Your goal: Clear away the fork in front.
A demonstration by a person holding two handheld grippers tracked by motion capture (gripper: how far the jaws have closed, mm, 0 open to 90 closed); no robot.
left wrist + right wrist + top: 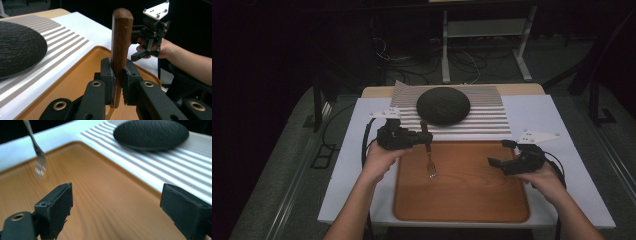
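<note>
A fork with a brown wooden handle hangs tines down over the wooden tray. My left gripper is shut on that handle, which stands upright between the pads. In the right gripper view the metal tines hover just above the tray at the upper left. My right gripper is over the tray's right side, jaws wide apart with nothing between them. It also shows in the left gripper view, held by a hand.
A dark round textured plate lies on a striped placemat just beyond the tray. Both rest on a white table cover. Behind the table are dark floor, cables and a white stand's legs.
</note>
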